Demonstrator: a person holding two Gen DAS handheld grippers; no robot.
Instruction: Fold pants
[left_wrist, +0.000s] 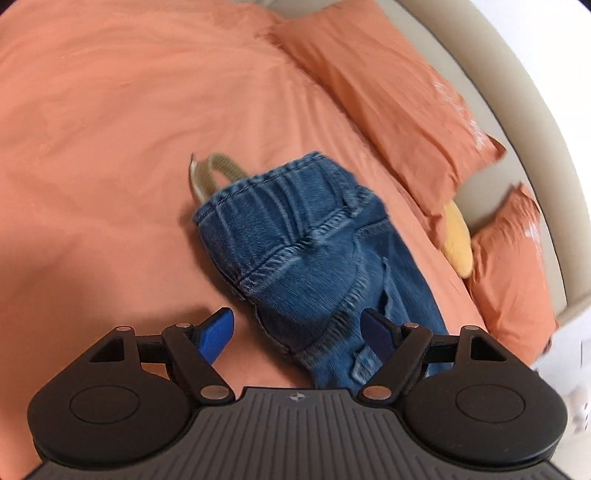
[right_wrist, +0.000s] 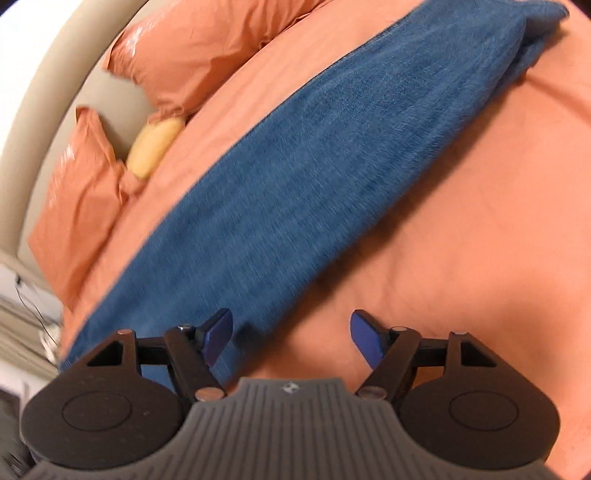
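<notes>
Bed (left_wrist: 110, 129), orange sheet; left gripper (left_wrist: 297, 328) jaws wide, empty, over the jeans (left_wrist: 295, 251) seat; right gripper (right_wrist: 291, 332) jaws wide, empty, at leg edge; orange pillows (left_wrist: 388, 103), yellow cushion (right_wrist: 153, 147) beside headboard (right_wrist: 44, 110); waistband only in left view.

A bed (left_wrist: 110, 129) covered in a salmon-orange sheet fills both views. Two matching orange pillows (left_wrist: 388, 99) lean on a curved beige padded headboard (left_wrist: 517, 122), at the right of the left wrist view and upper left of the right. A yellow cushion (right_wrist: 153, 147) sits between the pillows.
</notes>
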